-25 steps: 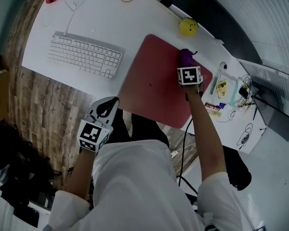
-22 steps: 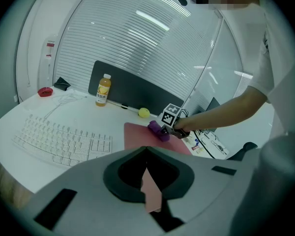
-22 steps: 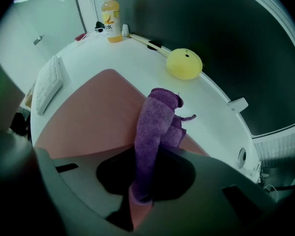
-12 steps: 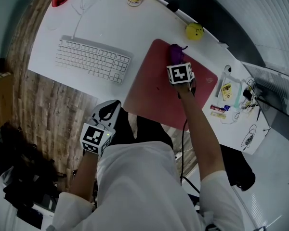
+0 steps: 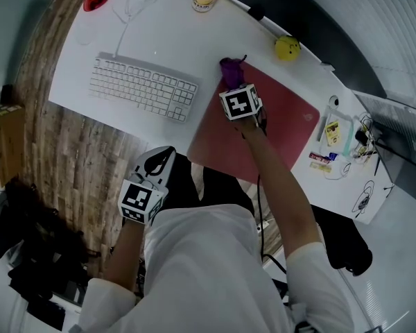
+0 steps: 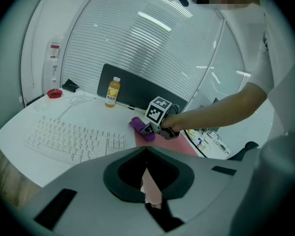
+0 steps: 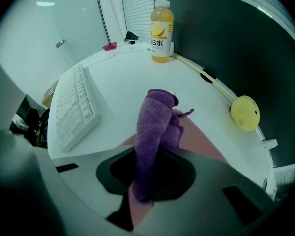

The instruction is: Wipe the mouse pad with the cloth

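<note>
Purple cloth (image 7: 153, 124) is clamped in the right gripper (image 7: 146, 183), sitting at the red mouse pad's (image 5: 281, 127) far corner, near the keyboard (image 5: 143, 87). Left gripper (image 5: 157, 159) hangs clear of the surface (image 5: 187, 40), jaws seemingly together on nothing. Nobody's pinning the pad, so a hard stroke could skid it sideways.

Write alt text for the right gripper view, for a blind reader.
The right gripper is shut on a purple cloth that trails over the far edge of a pink mouse pad on a white desk. A white keyboard lies at the picture's left, an orange drink bottle stands beyond, and a yellow ball sits at right.
</note>
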`<state>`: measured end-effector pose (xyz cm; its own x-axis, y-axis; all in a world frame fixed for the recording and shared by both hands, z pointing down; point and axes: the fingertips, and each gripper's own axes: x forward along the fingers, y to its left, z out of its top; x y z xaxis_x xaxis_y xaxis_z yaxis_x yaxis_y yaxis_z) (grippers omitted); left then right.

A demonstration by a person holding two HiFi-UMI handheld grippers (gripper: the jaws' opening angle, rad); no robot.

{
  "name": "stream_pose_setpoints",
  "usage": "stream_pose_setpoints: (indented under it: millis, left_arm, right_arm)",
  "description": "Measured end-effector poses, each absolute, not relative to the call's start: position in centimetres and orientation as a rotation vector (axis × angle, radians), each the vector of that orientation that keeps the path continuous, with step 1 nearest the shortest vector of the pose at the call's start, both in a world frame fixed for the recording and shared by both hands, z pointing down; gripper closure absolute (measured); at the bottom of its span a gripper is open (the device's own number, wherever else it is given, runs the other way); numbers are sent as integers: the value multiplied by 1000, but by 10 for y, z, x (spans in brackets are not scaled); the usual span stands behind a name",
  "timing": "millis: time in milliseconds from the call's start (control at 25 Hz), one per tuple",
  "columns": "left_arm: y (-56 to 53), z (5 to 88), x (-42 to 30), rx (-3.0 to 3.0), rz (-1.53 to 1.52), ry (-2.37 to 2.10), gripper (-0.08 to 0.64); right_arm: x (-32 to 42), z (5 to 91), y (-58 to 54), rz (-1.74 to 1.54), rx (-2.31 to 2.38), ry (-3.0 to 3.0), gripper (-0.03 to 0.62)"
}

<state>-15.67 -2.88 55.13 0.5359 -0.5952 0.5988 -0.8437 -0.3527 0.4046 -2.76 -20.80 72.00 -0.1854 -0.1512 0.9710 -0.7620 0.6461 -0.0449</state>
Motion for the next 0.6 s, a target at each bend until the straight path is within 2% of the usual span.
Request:
stream_pose_setpoints:
  millis: [160,440,600]
  left_arm:
    - [-27,551,-162,2080,463,-1164,543]
    - [-27,547,-156,2101,475,-1147,543]
    - [-27,547,-146,2115,490,-1124,543]
  right_arm:
    - [-46,718,-206,692,752,-1753,520]
    - [-65,690,-190,960,764,-1915,520]
    - [-68,682,-177,1257,759,-2028,520]
